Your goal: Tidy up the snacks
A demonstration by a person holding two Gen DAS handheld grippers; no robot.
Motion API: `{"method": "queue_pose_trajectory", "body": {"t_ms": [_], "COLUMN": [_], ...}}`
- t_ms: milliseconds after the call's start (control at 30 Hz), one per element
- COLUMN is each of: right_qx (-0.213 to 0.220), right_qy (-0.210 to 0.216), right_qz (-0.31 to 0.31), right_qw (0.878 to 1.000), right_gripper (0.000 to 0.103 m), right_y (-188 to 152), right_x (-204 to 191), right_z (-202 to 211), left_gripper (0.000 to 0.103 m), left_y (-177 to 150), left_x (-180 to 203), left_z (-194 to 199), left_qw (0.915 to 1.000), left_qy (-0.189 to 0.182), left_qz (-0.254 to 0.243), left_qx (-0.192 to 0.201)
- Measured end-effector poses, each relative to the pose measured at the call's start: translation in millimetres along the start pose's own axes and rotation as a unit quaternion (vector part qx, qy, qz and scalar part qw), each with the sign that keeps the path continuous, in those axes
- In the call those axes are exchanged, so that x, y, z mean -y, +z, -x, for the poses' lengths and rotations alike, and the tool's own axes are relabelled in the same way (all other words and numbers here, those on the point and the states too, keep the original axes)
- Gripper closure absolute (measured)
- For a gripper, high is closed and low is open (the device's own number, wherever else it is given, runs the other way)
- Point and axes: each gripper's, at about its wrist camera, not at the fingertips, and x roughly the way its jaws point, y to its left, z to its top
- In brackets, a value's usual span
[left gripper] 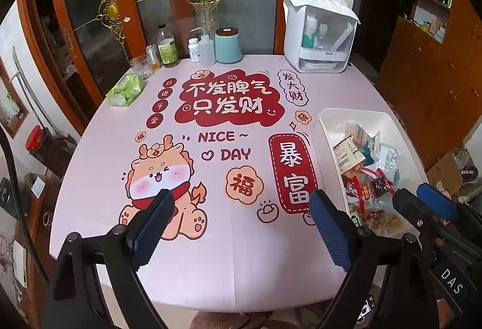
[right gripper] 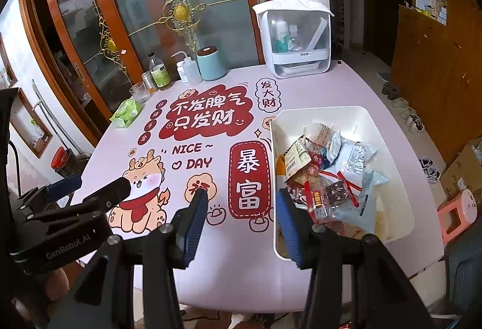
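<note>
My left claw (left gripper: 241, 228) spread, right claw (right gripper: 244, 220) part-open, both empty; bin (right gripper: 400, 148) at table's right edge: snack packets (right gripper: 337, 187) light, crinkly, slippery; pinch a sealed edge.

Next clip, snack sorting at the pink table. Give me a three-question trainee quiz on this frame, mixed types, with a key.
1. True or false: the snack packets lie scattered across the tablecloth.
2. Which stands nearest the green tissue pack? A) white bin B) drinking glass C) white cabinet
3. Fill in: neither the left gripper nor the right gripper holds ____.

Key: 1 false, they are in the white bin; 2 B; 3 anything.
</note>
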Motion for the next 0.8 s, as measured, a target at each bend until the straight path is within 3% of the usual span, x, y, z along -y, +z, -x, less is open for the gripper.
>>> {"method": "queue_pose_trajectory", "body": {"t_ms": [800], "right_qx": [-0.013], "right_qy": [-0.011], "right_qz": [-0.006], "right_qw": [1.000], "right_gripper": [0.055], "right_y": [-1.6], "right_x": [7.7], "right_z": [-2.9], "left_gripper": [0.013], "left_y": [-4.8], "left_x": [5.8], "left_z": [-6.1], "left_qw": [0.9998], "left_qy": [-0.007], "left_qz": [-0.008], "left_qx": [-0.017]}}
